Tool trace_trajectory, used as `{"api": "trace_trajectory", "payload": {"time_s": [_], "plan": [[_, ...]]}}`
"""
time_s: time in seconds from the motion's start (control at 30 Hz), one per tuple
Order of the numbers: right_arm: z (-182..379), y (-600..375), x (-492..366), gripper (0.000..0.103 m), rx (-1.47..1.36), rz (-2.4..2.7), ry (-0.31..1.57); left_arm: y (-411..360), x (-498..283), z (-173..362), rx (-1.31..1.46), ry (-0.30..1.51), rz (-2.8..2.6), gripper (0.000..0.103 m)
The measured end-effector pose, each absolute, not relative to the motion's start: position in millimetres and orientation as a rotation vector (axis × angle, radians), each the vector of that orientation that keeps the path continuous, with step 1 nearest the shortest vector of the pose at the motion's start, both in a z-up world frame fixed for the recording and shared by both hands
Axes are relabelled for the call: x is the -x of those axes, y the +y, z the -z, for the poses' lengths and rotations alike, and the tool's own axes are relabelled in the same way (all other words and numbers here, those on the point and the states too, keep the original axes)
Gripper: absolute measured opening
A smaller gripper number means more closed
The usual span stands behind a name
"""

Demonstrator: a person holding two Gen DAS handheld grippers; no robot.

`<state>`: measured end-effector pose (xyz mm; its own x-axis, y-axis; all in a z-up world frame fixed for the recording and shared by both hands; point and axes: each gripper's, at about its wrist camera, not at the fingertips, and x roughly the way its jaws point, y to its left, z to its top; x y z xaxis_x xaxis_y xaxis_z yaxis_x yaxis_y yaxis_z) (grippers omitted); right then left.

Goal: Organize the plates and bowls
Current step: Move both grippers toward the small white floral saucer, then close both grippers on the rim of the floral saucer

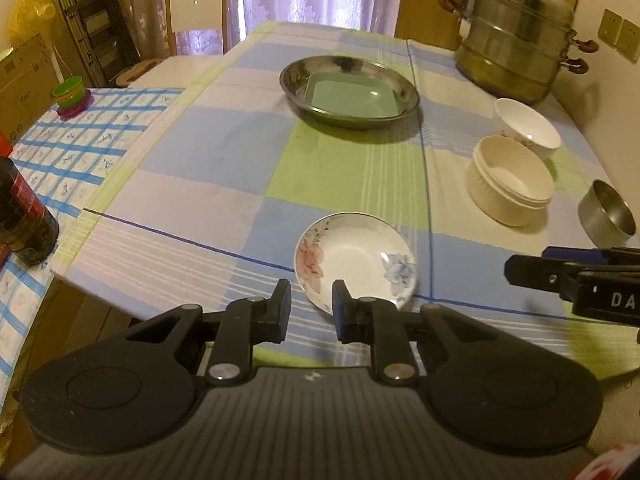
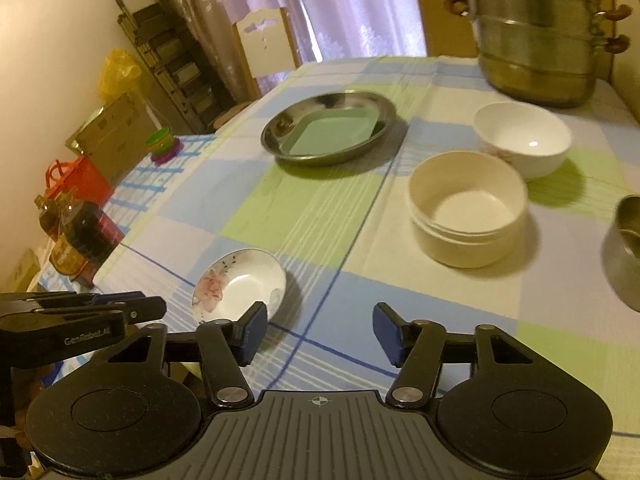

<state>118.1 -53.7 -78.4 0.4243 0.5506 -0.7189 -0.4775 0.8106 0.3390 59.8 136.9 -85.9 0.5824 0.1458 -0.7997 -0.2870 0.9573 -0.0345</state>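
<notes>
White floral saucer (image 1: 356,258) sits nr table's (image 1: 224,152) near edge, just ahead of L gripper (image 1: 312,294); fingers slightly apart, empty. R gripper (image 2: 320,330) spread wider, empty, saucer off to its left. L nearer.

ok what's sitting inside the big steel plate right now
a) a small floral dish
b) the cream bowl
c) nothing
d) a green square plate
d, a green square plate lies inside the big steel plate, while the small floral dish and the cream bowl sit apart on the tablecloth.
</notes>
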Motion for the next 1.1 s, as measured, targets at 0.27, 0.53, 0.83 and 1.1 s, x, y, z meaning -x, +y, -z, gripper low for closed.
{"api": "trace_trajectory", "payload": {"time_s": [0.27,0.53,0.83,1.1], "plan": [[98.2,-23.0,-134.8,0.045,-0.064,-0.678,0.969,153.9,-82.4,104.2,0.189,0.959,-0.232,0.020],[113.2,-5.4,-146.5,0.036,-0.054,-0.694,1.003,162.9,-95.8,118.1,0.192,0.989,-0.213,0.020],[127.1,13.0,-153.4,0.024,-0.031,-0.702,1.026,166.4,-105.6,127.8,0.195,1.006,-0.190,0.020],[131.6,16.9,-155.7,0.018,-0.030,-0.701,1.035,168.2,-110.2,131.4,0.195,1.016,-0.177,0.018]]}}
